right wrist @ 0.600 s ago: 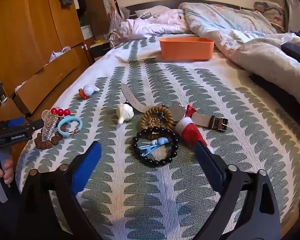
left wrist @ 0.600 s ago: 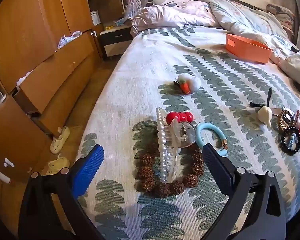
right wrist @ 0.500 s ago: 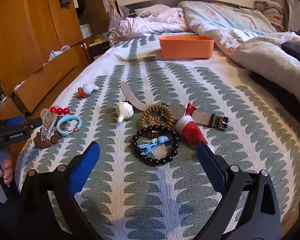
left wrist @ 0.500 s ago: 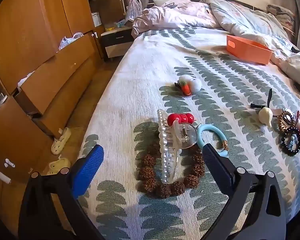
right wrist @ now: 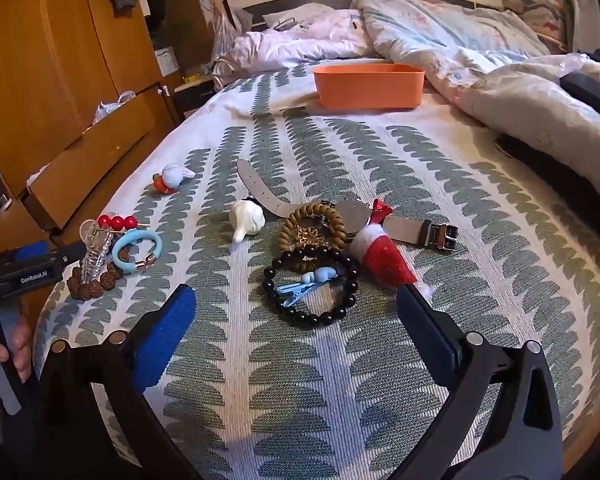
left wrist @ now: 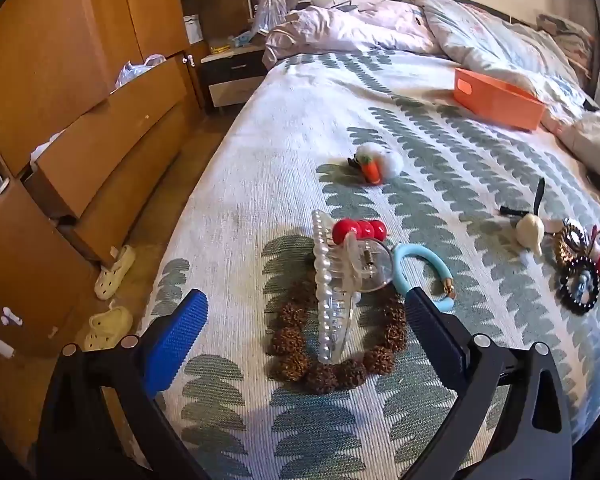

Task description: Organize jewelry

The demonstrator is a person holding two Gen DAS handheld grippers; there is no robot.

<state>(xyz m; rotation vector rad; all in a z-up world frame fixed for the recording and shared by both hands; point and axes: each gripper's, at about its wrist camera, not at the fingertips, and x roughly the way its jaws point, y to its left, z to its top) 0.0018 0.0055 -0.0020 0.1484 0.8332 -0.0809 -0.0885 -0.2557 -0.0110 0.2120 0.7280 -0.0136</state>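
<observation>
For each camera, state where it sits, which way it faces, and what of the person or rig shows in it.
Left wrist: on the left tool, open, low over the bed's near left corner, facing the pearl claw clip on the brown bead bracelet.
Right wrist: on the right tool, open, facing the black bead bracelet; the person's hand grips the left tool at the left edge.
Shared: both see the orange bin and both clusters.
</observation>
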